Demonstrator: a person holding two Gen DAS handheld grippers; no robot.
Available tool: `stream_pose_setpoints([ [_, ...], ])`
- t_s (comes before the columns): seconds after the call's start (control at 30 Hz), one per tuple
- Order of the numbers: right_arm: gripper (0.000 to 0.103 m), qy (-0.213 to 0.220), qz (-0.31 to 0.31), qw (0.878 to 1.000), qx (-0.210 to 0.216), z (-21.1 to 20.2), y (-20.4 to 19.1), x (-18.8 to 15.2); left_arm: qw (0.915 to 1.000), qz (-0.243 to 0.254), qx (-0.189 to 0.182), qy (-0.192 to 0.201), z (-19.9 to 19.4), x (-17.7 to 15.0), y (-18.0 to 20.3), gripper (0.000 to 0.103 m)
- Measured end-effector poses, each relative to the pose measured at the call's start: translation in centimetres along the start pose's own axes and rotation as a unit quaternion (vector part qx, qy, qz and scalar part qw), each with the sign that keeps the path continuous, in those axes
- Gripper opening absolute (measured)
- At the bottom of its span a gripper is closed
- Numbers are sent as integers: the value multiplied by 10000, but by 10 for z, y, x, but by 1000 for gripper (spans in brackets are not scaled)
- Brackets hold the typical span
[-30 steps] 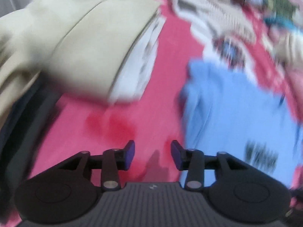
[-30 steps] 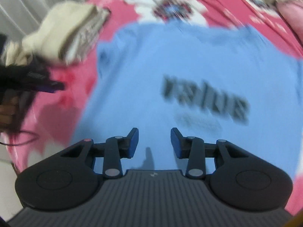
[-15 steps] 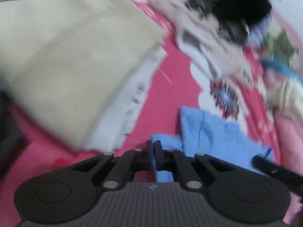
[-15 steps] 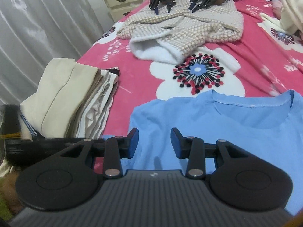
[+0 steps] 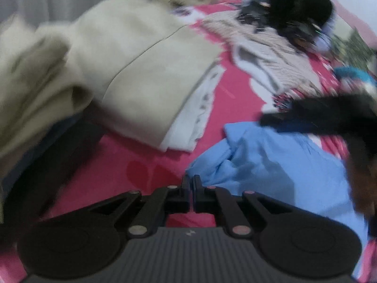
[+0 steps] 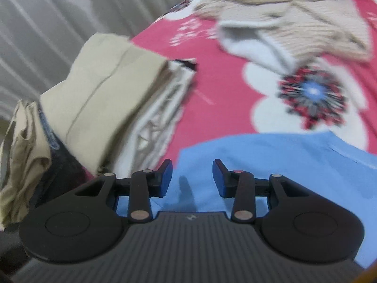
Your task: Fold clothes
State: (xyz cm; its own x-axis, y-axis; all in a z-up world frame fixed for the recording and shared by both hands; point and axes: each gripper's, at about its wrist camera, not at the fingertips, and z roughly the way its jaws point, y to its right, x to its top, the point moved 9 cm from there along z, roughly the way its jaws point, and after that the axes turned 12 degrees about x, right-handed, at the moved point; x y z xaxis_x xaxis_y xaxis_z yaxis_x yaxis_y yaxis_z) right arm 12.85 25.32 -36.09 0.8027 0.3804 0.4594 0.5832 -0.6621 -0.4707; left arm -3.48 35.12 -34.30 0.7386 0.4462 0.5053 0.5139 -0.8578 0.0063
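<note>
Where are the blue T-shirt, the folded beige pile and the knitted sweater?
blue T-shirt [image 6: 271, 160], right wrist view, flat body below the collar.
folded beige pile [image 6: 113, 94], right wrist view, top layer.
knitted sweater [image 6: 313, 23], right wrist view, textured middle.

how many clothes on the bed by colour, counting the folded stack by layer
blue: 1, the tee
beige: 1, folded piece atop the stack
white: 1, folded piece under it
beige-and-white knit: 1, the sweater
total: 4
Blur may hide more layers in the stack.
</note>
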Motion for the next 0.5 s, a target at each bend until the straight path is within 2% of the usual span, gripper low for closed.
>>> stream_pose_setpoints([
  [0.13,38,-503,-642,9965,-201,26,-13,9,9971,734,24,213,-8,-12,23,3],
  [0.27,37,-992,-911,9902,-368,54,-11,3,9944,1037,0,182,-11,-30,34,3],
  [0.3,30,-1112,-939,9885,-418,61,-8,-1,9939,1090,1,178,-11,-33,36,3],
  [0.37,2,-1263,-946,9857,-584,68,3,-11,9925,1212,13,184,-11,-40,39,3],
  [0.5,2,-395,188,9966,-691,25,37,-14,9881,1514,0,283,-14,-54,43,3],
])
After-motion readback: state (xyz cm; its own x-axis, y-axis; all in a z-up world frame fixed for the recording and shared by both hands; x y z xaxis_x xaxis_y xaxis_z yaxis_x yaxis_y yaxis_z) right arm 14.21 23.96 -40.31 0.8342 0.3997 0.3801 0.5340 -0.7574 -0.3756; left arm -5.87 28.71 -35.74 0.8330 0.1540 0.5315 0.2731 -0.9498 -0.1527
